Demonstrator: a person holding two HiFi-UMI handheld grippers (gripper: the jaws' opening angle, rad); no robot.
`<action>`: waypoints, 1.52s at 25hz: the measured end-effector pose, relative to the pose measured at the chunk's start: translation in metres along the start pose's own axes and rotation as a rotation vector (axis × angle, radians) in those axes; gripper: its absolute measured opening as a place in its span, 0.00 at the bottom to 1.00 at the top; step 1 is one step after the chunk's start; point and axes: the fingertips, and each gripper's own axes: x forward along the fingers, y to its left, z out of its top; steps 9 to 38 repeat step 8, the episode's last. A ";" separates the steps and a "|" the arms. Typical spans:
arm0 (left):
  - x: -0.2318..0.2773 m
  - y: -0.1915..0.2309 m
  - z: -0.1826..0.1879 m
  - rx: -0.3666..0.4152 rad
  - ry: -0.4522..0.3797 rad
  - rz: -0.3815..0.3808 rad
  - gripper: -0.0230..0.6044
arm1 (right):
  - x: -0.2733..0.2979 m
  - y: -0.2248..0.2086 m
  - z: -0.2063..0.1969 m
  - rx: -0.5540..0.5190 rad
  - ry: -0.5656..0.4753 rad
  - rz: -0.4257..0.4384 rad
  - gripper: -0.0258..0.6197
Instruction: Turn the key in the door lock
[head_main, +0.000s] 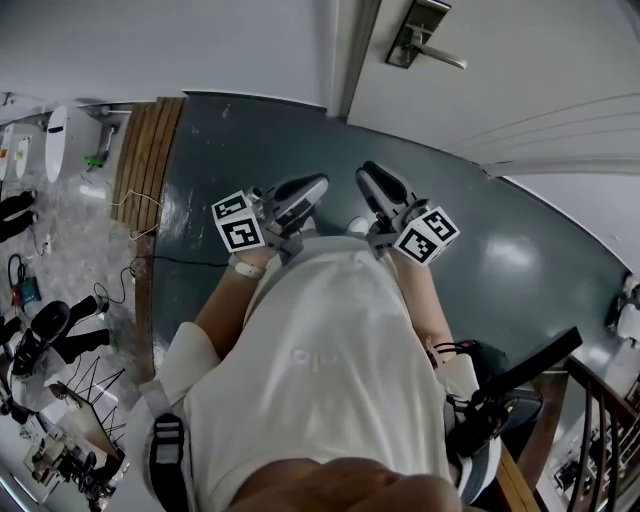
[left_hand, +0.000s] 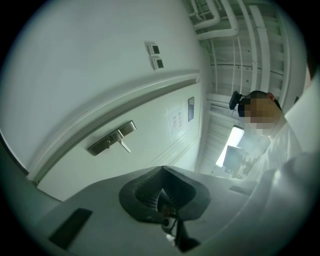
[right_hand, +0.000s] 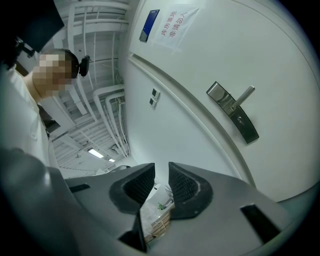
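The white door (head_main: 520, 70) stands ahead at the upper right of the head view, with a metal lock plate (head_main: 415, 35) and a lever handle (head_main: 445, 57). I cannot make out a key in it. Both grippers are held close to the person's chest, well short of the door. My left gripper (head_main: 318, 185) has its pads (left_hand: 150, 187) pressed together, and I see nothing held between them. My right gripper (head_main: 365, 172) stands open with an empty gap at its tips (right_hand: 161, 172). The lock plate (left_hand: 111, 137) shows far off in the left gripper view, and the lock plate (right_hand: 232, 111) with its lever (right_hand: 243, 95) in the right gripper view.
Dark green floor (head_main: 250, 140) runs up to the door. A wooden strip (head_main: 145, 160), cables and equipment lie at the left. A stair railing (head_main: 600, 420) is at the lower right. A paper notice (right_hand: 175, 22) and a blue sign (right_hand: 149, 25) hang on the door.
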 end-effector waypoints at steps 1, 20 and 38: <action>-0.002 -0.001 0.001 0.015 -0.004 0.006 0.05 | -0.001 0.000 -0.001 0.002 0.000 -0.002 0.19; -0.008 -0.018 0.013 0.026 -0.036 -0.031 0.05 | -0.003 0.011 0.001 0.002 -0.001 -0.010 0.19; -0.008 -0.018 0.013 0.026 -0.036 -0.031 0.05 | -0.003 0.011 0.001 0.002 -0.001 -0.010 0.19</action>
